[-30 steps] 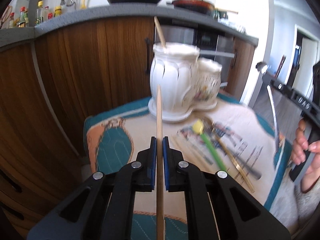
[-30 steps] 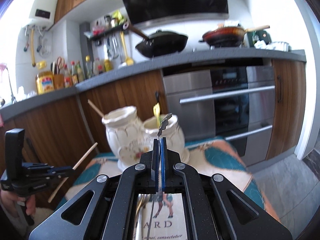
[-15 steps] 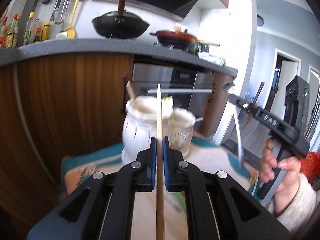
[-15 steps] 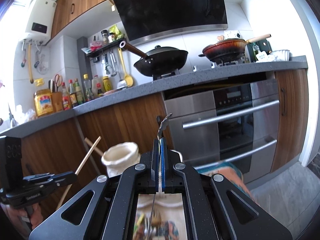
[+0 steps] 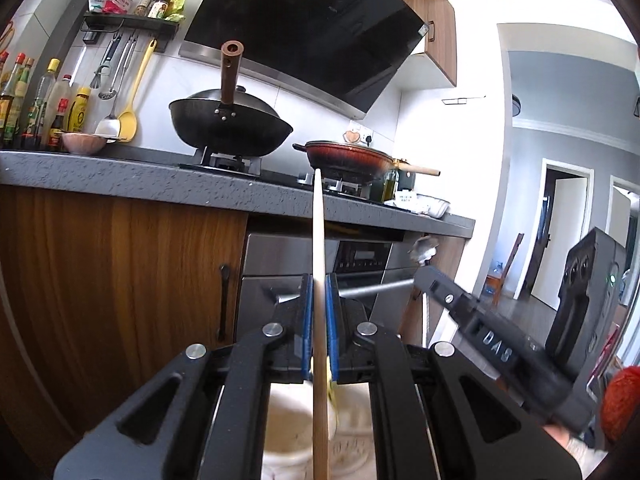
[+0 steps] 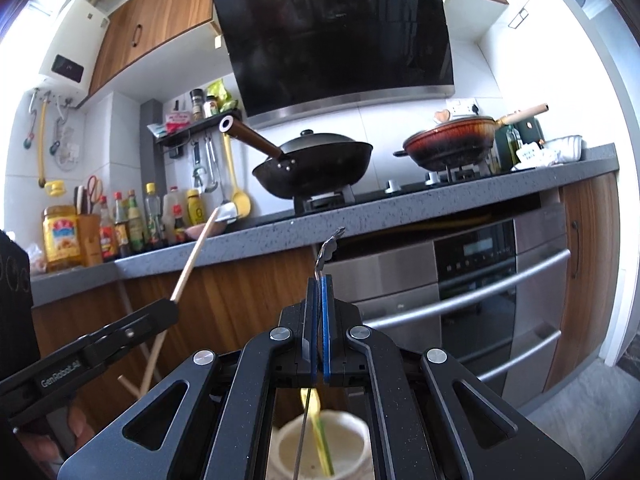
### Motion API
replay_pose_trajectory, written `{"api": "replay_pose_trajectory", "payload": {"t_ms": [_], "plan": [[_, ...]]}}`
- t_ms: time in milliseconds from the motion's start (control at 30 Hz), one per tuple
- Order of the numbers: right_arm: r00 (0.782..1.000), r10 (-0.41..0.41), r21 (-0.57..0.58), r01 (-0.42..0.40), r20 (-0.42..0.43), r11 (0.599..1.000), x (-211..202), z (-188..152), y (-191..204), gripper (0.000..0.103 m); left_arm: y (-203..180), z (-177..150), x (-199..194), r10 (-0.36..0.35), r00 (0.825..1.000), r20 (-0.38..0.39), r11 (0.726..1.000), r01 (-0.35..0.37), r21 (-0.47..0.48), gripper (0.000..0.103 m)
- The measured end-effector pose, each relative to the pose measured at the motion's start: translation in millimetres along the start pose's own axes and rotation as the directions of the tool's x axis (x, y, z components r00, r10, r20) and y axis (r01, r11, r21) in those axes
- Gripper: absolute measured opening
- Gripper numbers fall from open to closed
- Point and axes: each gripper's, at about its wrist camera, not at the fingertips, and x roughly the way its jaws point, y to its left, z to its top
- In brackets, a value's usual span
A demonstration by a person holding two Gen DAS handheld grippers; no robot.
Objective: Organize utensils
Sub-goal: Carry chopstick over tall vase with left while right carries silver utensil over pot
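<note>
My left gripper (image 5: pixel 319 280) is shut on a wooden chopstick (image 5: pixel 318 232) that stands upright over a white ceramic jar (image 5: pixel 288 436) seen low between the arms. My right gripper (image 6: pixel 319 282) is shut on a thin metal utensil (image 6: pixel 327 248); its shaft hangs down into a second white jar (image 6: pixel 320 448) that holds a yellow-green utensil (image 6: pixel 320 432). The left gripper and chopstick also show in the right wrist view (image 6: pixel 192 258), to the left. The right gripper shows in the left wrist view (image 5: pixel 424 276), to the right.
Wooden cabinets (image 5: pixel 120 280) and a steel oven (image 6: pixel 480 292) stand behind, under a grey counter (image 6: pixel 400 208). A black wok (image 6: pixel 316 164), a red pan (image 6: pixel 452 144) and bottles (image 6: pixel 132 220) sit on it. Another chopstick (image 6: pixel 128 312) leans at the left jar.
Both grippers have risen and tilted up over the jars; the cloth and loose utensils have dropped out of view. The jars now sit directly below each gripper.
</note>
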Motion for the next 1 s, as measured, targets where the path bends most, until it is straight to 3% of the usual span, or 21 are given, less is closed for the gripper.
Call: {"api": "replay_pose_trajectory", "payload": {"t_ms": [133, 367, 667, 1000], "plan": [[1.000, -0.017, 0.021, 0.017, -0.006, 1.000, 14.8, -1.1, -6.9, 0.003, -0.9, -2.4, 17.2, 0.004, 1.000, -0.005, 1.000, -0.004, 0.007, 0.006], [0.999, -0.046, 0.021, 0.046, -0.003, 0.999, 35.5, -7.5, -8.9, 0.003, -2.5, -15.5, 30.6, 0.087, 0.996, 0.017, 0.993, -0.088, 0.075, 0.006], [0.993, -0.079, -0.036, 0.076, -0.083, 0.996, 52.2, -27.5, -8.0, 0.003, -19.3, -24.3, 26.6, 0.129, 0.989, 0.069, 0.963, -0.142, 0.229, 0.006], [0.991, -0.061, -0.037, 0.057, -0.119, 0.998, 44.4, -35.7, -13.2, 0.003, -12.7, -39.0, 4.2, 0.140, 0.984, 0.108, 0.951, -0.164, 0.261, 0.006]]}}
